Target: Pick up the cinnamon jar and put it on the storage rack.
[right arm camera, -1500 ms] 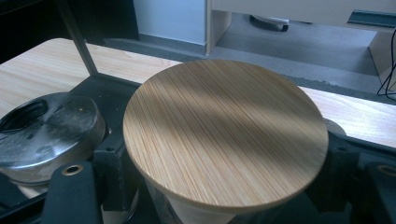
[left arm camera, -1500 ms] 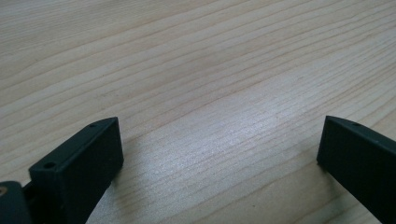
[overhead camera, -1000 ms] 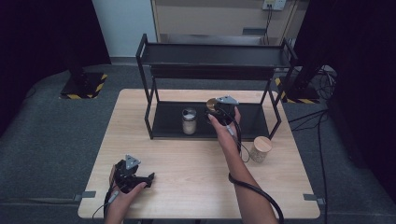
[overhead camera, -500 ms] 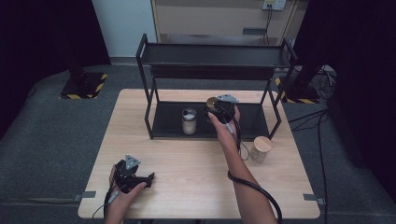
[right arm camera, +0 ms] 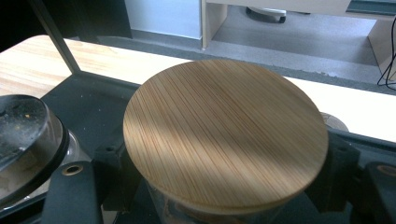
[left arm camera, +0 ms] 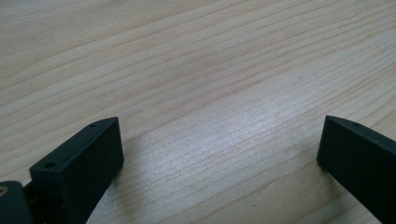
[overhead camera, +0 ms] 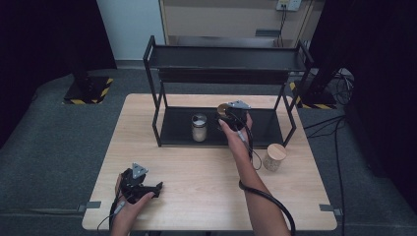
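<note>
1. Gripping a jar [right arm camera: 224,135] by its glass under the wooden lid, the right gripper [overhead camera: 231,118] holds it over the rack's [overhead camera: 221,132] lower shelf, right of a second jar [overhead camera: 199,127].
2. Resting near-left on the table [overhead camera: 206,182], the left gripper [overhead camera: 147,187] has jaws spread, nothing between.
3. A third jar [overhead camera: 274,156] stands right of the rack.

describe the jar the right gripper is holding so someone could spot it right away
On the wooden table stands a black two-tier rack. Over the right half of its bottom shelf, the right gripper is shut on a glass jar. Its round bamboo lid sets it apart from the white-filled jar to its left.
</note>
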A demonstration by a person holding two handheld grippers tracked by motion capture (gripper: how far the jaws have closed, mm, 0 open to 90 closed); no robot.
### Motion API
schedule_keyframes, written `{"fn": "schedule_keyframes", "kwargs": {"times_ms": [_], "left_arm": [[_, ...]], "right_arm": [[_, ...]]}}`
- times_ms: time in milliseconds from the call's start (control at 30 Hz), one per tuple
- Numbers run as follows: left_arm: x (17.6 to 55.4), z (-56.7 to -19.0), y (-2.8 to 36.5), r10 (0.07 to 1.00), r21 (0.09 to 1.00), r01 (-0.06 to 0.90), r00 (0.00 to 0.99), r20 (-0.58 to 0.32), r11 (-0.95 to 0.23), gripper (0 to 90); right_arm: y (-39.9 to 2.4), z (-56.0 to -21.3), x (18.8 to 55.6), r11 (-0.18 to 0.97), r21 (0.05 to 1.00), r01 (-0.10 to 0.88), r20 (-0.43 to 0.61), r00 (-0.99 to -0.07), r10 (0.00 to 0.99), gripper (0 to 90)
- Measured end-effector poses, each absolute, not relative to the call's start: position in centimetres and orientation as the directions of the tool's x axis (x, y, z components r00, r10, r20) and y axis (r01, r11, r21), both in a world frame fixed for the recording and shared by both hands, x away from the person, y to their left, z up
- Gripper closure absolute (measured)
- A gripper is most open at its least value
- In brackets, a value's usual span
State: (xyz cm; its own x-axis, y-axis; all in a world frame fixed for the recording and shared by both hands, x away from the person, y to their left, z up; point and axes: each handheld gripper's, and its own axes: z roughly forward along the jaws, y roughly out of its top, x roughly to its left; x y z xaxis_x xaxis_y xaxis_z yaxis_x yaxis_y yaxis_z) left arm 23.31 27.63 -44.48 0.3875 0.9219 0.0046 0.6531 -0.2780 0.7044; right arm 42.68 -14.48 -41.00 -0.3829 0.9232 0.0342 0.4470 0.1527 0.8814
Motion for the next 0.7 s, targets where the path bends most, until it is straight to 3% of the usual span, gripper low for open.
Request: {"fn": "schedule_keyframes", "kwargs": {"times_ms": [700], "left_arm": [[23.3,-44.5,27.6,0.922,0.705,0.653,0.387,0.005,-0.278,0.0]], "right_arm": [[-14.1,-42.1,42.5,0.160,0.872,0.463,0.038,-0.390,0.920,25.9]]}}
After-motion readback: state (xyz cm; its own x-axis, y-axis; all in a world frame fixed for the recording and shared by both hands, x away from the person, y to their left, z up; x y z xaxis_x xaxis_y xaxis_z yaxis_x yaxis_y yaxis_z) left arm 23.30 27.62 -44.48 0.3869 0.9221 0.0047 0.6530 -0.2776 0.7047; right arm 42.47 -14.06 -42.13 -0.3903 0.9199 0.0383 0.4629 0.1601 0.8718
